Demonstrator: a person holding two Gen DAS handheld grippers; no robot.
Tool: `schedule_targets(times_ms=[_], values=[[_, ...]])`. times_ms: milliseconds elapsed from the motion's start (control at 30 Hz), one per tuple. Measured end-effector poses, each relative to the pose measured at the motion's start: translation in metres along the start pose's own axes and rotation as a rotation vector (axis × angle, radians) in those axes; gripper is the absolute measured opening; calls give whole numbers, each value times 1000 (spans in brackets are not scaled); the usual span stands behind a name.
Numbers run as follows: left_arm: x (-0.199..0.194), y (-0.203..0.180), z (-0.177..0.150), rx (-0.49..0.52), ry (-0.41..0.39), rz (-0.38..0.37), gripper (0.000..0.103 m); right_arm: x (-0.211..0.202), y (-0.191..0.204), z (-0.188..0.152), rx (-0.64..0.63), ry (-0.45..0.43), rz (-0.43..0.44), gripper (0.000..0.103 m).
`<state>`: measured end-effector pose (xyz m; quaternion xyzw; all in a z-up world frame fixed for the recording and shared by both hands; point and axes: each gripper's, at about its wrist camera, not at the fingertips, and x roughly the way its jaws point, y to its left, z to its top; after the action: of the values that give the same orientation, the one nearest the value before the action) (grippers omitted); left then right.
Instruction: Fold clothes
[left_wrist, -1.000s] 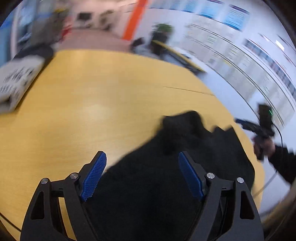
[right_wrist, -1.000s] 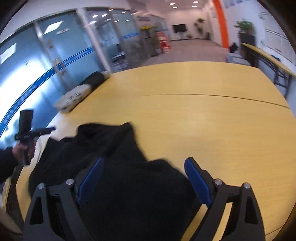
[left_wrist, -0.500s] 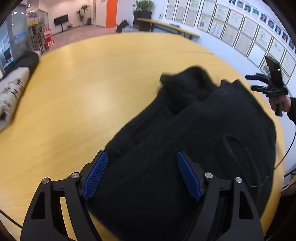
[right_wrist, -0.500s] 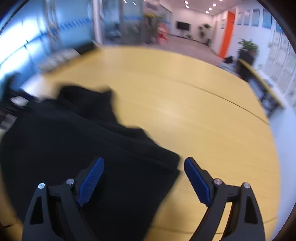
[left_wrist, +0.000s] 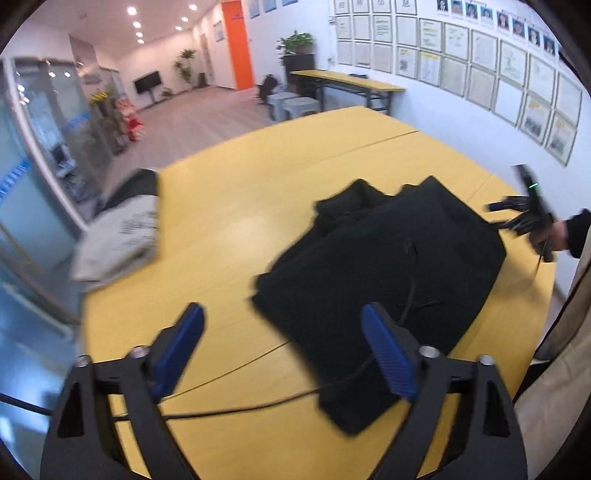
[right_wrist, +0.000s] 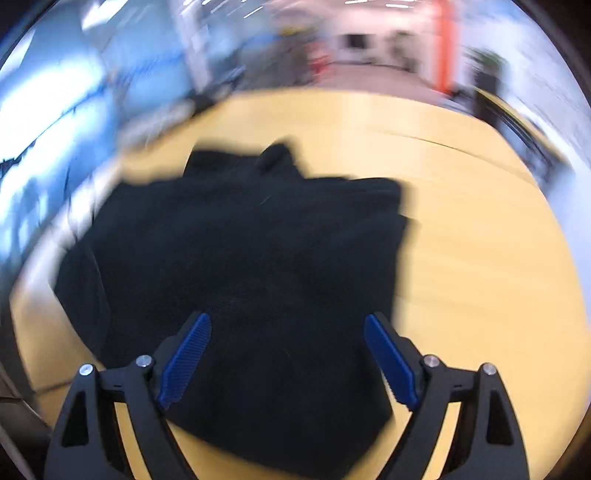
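A black fleece garment lies folded in a rough block on the yellow table. My left gripper is open and empty, held above the table just left of the garment's near corner. The right gripper shows at the far right of the left wrist view, beyond the garment. In the right wrist view, which is blurred, my right gripper is open and empty above the garment.
A grey printed bag with a dark item behind it lies at the table's left edge. A thin black cable runs over the table and garment. A second yellow table stands by the wall.
Both grippers have pulled back and up from the garment, still open. The left view swung left, so the garment now lies to the right. The right view now looks over the whole garment.
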<state>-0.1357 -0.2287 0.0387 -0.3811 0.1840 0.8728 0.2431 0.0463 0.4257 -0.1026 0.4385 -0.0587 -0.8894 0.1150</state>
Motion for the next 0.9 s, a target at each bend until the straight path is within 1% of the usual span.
schedule_targets(times_ms=[33, 67, 133, 167, 233, 300, 333, 367, 400, 467, 567, 667, 767, 800, 833, 900], values=[[-11, 7, 2, 22, -7, 13, 101, -20, -13, -12, 87, -21, -3, 95], [-13, 8, 6, 49, -11, 12, 101, -35, -23, -27, 186, -27, 3, 96], [3, 3, 14, 123, -18, -20, 101, -50, -41, -64, 399, -16, 31, 96], [22, -4, 16, 172, -13, -51, 101, -52, -44, -82, 501, -21, 48, 96], [66, -24, 18, 277, -6, -124, 101, -43, -39, -115, 684, -58, 76, 96], [109, -46, 18, 377, -9, -200, 100, -39, -34, -140, 818, -96, 101, 96], [131, -57, 18, 428, -11, -239, 96, -36, -31, -151, 878, -114, 113, 96], [150, -66, 19, 454, -8, -281, 91, -29, -28, -156, 913, -127, 122, 96], [171, -78, 21, 471, 0, -348, 89, -22, -25, -162, 948, -140, 131, 96], [195, -96, 21, 505, 1, -421, 89, -3, -16, -165, 1007, -172, 137, 95], [220, -123, 21, 544, -7, -471, 88, 17, -12, -156, 1044, -219, 123, 92], [232, -142, 17, 588, -10, -493, 88, 33, -14, -144, 1071, -262, 121, 91], [245, -152, 14, 611, 2, -518, 89, 43, -19, -134, 1090, -300, 125, 90], [248, -152, 14, 606, 7, -526, 90, 47, -20, -130, 1089, -299, 126, 88], [250, -152, 14, 601, 12, -535, 92, 50, -21, -127, 1088, -297, 126, 84], [256, -149, 15, 574, 23, -556, 94, 61, -25, -122, 1110, -280, 135, 46]])
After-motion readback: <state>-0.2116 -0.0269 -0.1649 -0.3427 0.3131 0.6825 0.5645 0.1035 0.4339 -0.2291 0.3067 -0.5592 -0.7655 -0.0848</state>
